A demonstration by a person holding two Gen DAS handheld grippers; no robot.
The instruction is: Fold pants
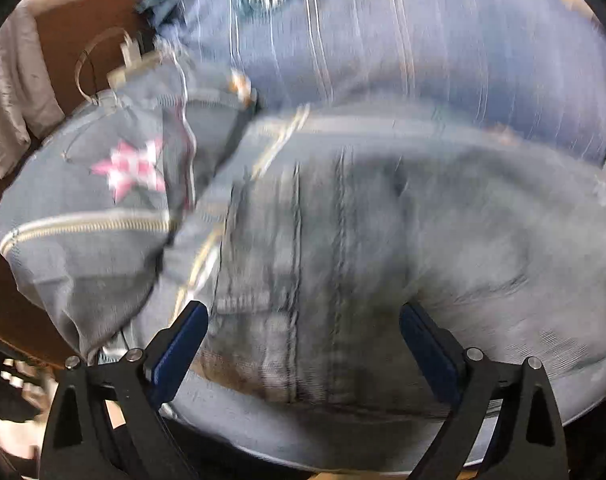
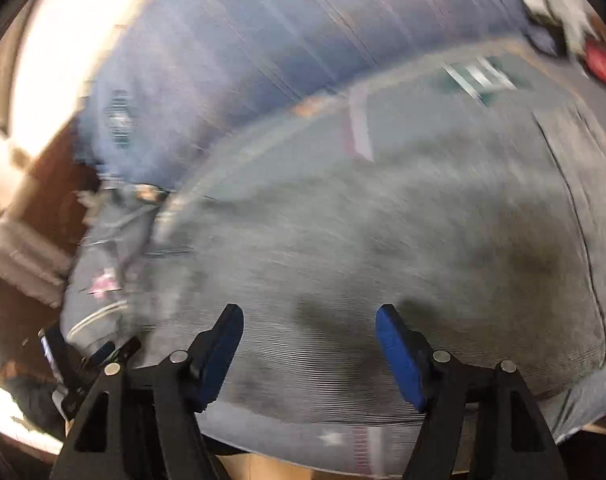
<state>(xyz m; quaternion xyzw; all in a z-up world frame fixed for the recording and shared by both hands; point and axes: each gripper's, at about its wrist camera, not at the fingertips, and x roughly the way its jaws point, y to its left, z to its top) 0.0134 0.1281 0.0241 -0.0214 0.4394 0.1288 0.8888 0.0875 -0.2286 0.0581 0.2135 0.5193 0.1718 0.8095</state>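
At the far left of the left wrist view a strip of brown tabletop shows, with a grey cloth hanging over its edge and a thin metal ring lying on it. Just right of that lie grey pants, which fill the middle and lower part of the frame; a part with a pink star and a zipper sits at centre left, seemingly doubled over the rest, which suggests a fold is already made. Behind them, across the top of the frame, lies a bluer denim piece with a frayed hole, probably another garment set aside. The left hand-held gripper is at bottom centre with its blue pads spread wide either side of a double seam, gripping nothing; it looks placed there to press or to take the near edge. In the right wrist view, the pants again cover the centre, with the tabletop at the left and small blurred items, one red, at the upper right. The right hand-held gripper is likewise spread apart over flat fabric, empty. Both frames are smeared, so whether pads touch cloth is unclear.
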